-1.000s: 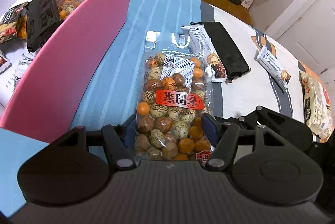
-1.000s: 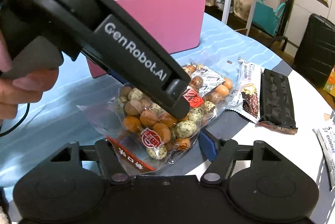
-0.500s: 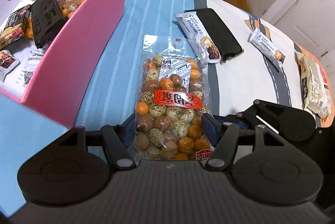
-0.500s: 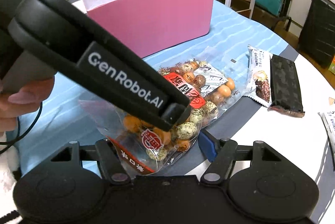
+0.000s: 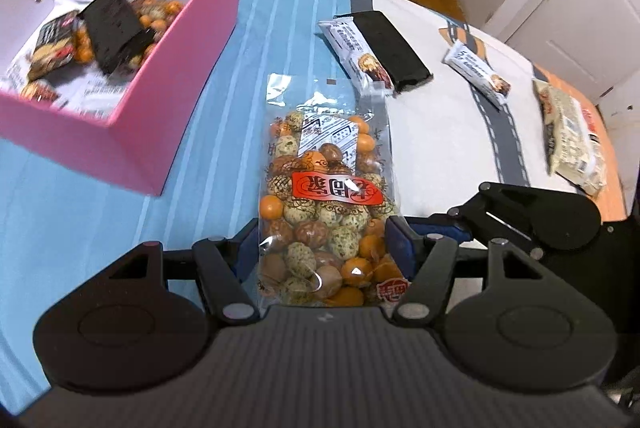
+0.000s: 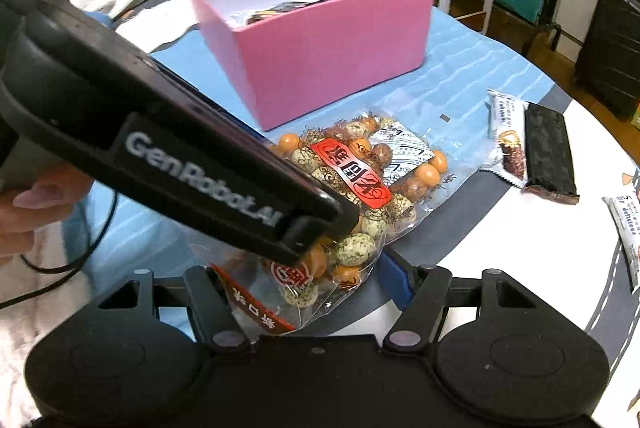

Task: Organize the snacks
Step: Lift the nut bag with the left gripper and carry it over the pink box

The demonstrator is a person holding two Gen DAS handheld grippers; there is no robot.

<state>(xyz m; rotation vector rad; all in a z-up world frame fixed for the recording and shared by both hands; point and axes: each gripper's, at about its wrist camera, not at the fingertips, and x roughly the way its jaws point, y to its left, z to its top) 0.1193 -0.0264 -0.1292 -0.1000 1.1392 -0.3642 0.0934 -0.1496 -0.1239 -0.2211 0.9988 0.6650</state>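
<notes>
- The left gripper [image 5: 322, 248] is clenched on the near end of the clear bag of coated peanuts [image 5: 326, 204], one blue pad pressed against each side of the bag.
- The bag hangs lifted in that grip, its far end at about 12 o'clock from the fingers, above the blue striped cloth [image 5: 276, 28].
- In the right wrist view the right gripper [image 6: 316, 292] stands spread, its fingers either side of the bag's bottom corner without pinching it; it holds nothing.
- Done so far, by my reading: the pink box [image 5: 192, 80] at 10 o'clock already holds several snacks, among them a black packet [image 5: 114, 28] leaning on other wrappers.
- Left to do: this peanut bag goes in next, then the white snack bar [image 5: 356, 52] and black bar [image 5: 394, 54] lying side by side at 1 o'clock, another white bar [image 5: 478, 74] farther right, and a pale cracker pack [image 5: 574, 140] at 2 o'clock near the table edge.
- Against the earlier frames, the left camera sits higher and looks down into the box, so more of the box interior shows.
- In the right view the box's rim and inside are now visible beyond the lifted bag.
- The grip on the bag is unchanged.
</notes>
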